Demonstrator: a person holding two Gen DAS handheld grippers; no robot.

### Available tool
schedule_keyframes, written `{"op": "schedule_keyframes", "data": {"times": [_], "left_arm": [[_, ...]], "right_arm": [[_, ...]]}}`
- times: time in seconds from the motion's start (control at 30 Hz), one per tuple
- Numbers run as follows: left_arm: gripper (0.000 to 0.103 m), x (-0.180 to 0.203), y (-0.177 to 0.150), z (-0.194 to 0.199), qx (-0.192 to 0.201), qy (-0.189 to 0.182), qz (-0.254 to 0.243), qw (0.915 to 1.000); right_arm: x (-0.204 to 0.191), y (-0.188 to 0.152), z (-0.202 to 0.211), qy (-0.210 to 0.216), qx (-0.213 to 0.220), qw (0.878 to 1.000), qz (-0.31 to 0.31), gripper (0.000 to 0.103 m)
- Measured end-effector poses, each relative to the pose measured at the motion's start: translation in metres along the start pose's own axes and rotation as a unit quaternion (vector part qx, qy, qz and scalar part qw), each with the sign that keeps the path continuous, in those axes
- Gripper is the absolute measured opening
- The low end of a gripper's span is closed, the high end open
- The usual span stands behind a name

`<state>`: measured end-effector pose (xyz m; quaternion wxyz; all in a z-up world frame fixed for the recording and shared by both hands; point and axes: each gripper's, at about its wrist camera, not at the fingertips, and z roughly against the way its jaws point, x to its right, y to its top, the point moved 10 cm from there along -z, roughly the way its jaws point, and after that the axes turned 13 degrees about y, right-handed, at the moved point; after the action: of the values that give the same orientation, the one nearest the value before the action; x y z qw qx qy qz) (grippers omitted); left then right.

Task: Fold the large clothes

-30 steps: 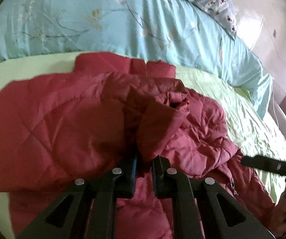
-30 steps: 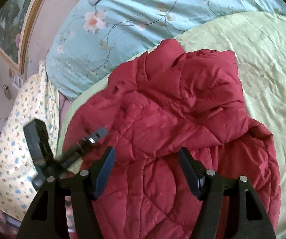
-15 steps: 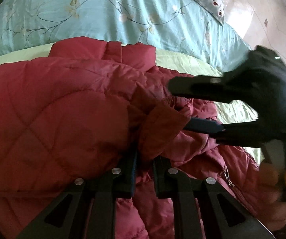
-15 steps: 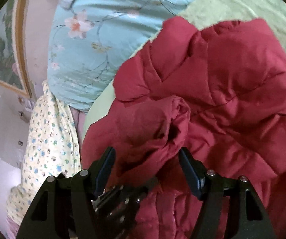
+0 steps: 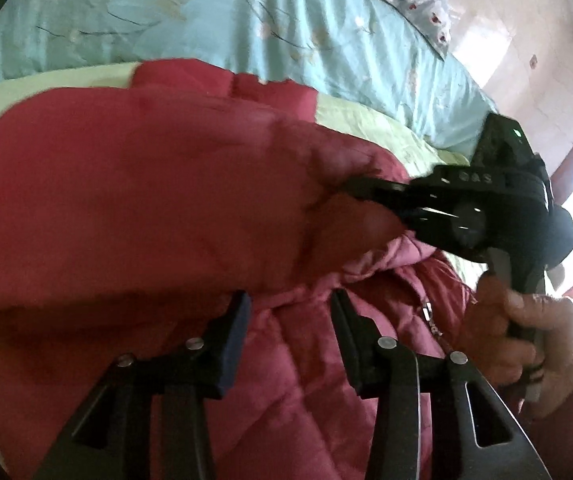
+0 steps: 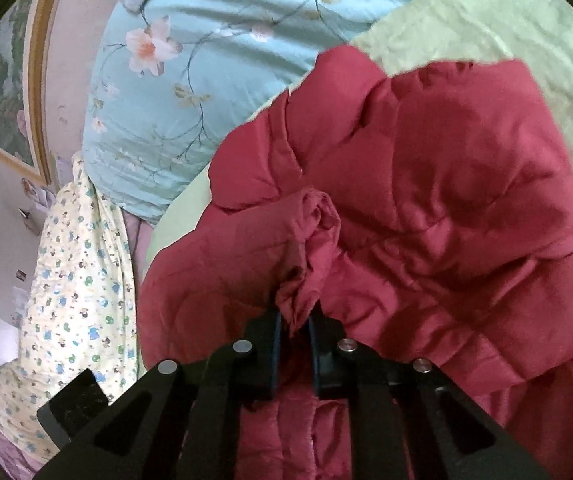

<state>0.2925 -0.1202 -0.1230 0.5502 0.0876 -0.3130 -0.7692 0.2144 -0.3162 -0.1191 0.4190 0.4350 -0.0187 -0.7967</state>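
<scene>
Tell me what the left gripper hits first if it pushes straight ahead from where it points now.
Probably the red quilted jacket: the open left gripper points right at its folded edge, though blur makes depth uncertain.

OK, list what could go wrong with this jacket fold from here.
1. The right gripper pinches only a small bunch of the red jacket; the puffy fabric may slip out when pulled.
2. The left gripper is open with nothing in it, so one small pinch carries the whole load, and the fold may sag or come out crooked.
3. The zipper lies close to the left gripper and might snag.
</scene>
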Motion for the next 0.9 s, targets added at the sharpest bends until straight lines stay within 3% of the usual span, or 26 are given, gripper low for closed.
{"op": "schedule_keyframes", "data": {"times": [0.13,0.2,0.27,0.4,0.57,0.77,0.9], "left_arm": [[0.042,-0.031,0.017,0.02,0.017,0.022,0.019,0.9994],[0.042,-0.051,0.028,0.026,0.026,0.069,0.023,0.997],[0.042,-0.068,0.039,0.031,0.033,0.093,0.035,0.9945],[0.042,-0.089,0.052,0.035,0.036,0.101,0.069,0.9919],[0.042,-0.096,0.063,0.028,0.039,0.108,0.078,0.9904],[0.042,-0.096,0.051,-0.024,-0.01,0.101,0.073,0.9921],[0.042,-0.097,0.052,-0.042,-0.02,0.108,0.07,0.9915]], "right_arm": [[0.002,0.009,0.019,-0.021,0.011,0.999,0.02,0.01],[0.005,0.013,0.031,-0.035,0.018,0.999,0.03,0.01],[0.01,0.016,0.041,-0.043,0.021,0.998,0.032,0.01],[0.019,0.02,0.055,-0.071,0.027,0.996,0.045,0.008],[0.025,0.02,0.064,-0.105,0.026,0.992,0.072,0.002],[0.033,0.018,0.064,-0.133,0.026,0.987,0.085,0.002],[0.035,0.017,0.064,-0.138,0.029,0.987,0.077,0.004]]}}
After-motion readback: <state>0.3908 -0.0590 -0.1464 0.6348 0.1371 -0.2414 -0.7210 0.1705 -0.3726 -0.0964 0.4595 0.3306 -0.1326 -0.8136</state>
